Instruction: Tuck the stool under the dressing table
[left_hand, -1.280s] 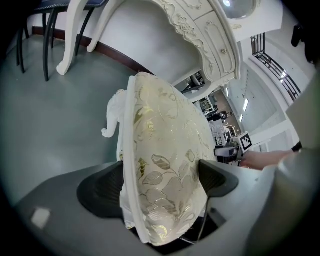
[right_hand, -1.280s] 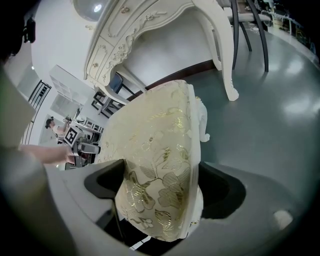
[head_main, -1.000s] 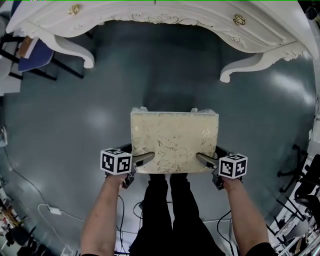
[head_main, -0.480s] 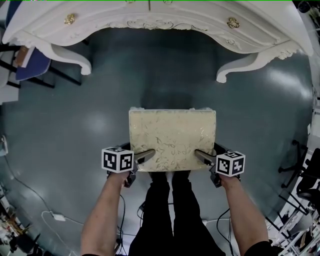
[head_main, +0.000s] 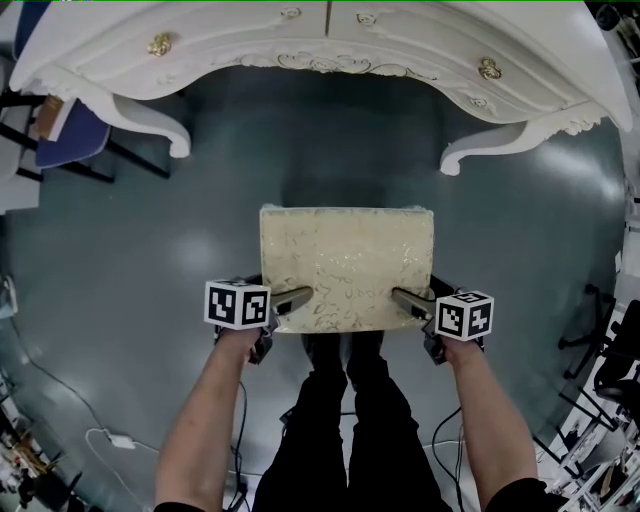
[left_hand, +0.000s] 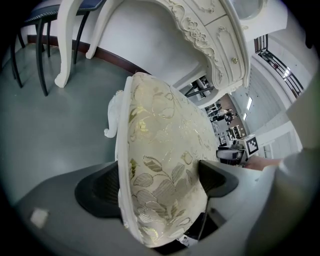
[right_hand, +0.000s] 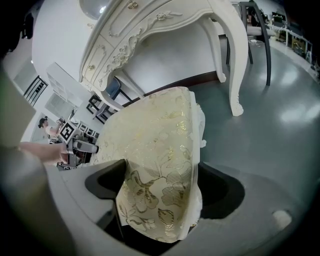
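We hold the cream padded stool with gold-leaf brocade (head_main: 347, 265) by its two near corners. Our left hand-held gripper (head_main: 287, 303) is clamped on the cushion's left edge and our right hand-held gripper (head_main: 408, 302) on its right edge, the seat filling each pair of jaws. Gripping both sides evenly should let us steer it straight. The stool is squared to the knee gap of the ornate white desk (head_main: 330, 40), but sits well short of it over the grey floor (head_main: 200, 200).
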